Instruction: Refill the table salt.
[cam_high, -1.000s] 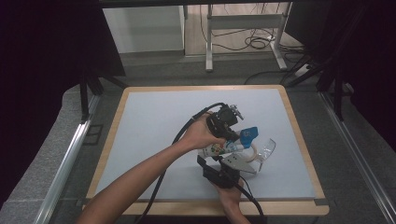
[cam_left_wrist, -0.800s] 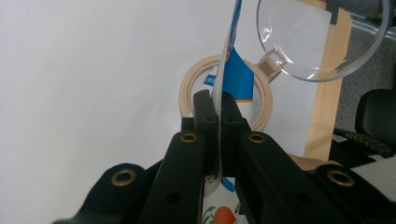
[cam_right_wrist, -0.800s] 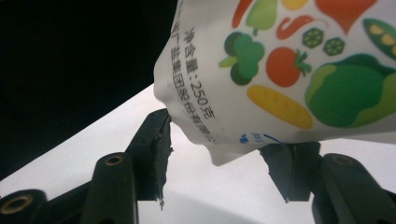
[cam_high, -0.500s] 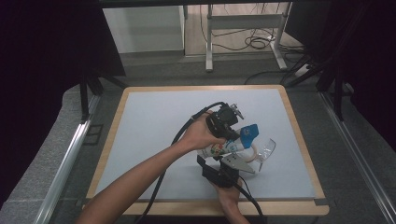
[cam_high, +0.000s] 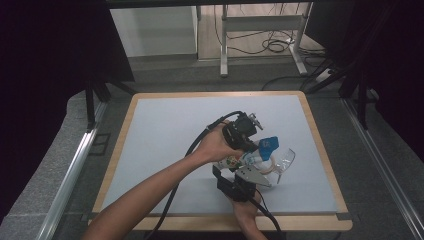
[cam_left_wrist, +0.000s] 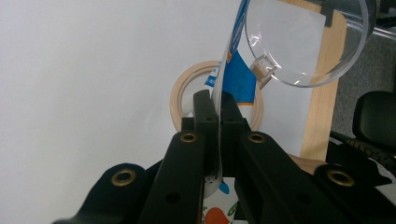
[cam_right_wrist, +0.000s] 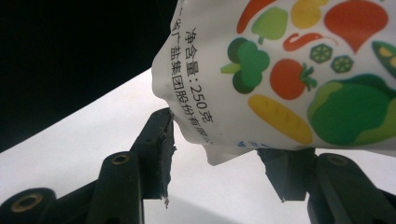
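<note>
From the high view, both hands meet near the middle of the grey surface (cam_high: 165, 130). The left tongs (cam_high: 248, 142) come in from above-left and the right tongs (cam_high: 243, 176) from the near edge, with a printed pouch (cam_high: 250, 159) held up between them. The pouch's blue top end (cam_high: 270, 144) tips towards a clear glass bowl (cam_high: 282, 161) just beside it on the right, so a pour into the bowl looks to be the work in hand.

The left gripper view shows the left tongs (cam_left_wrist: 218, 105) together, clamped on a thin edge of the pouch (cam_left_wrist: 229, 60) — the film runs straight up between the black pads. Beyond them a wooden ring (cam_left_wrist: 180, 93) lies flat on the surface, and the bowl (cam_left_wrist: 308, 42) hangs at the upper right, its inside apparently empty.

In the right gripper view the right tongs (cam_right_wrist: 219, 154) stand apart, and they have just been closing a little around the lower corner of the pouch (cam_right_wrist: 289, 74). The left pad touches the pouch's crumpled edge; the right pad sits under it, and I cannot tell that it presses.

So the pouch is lifted and tilted — nothing visibly poured yet. Emptying it into the bowl appears to remain.
</note>
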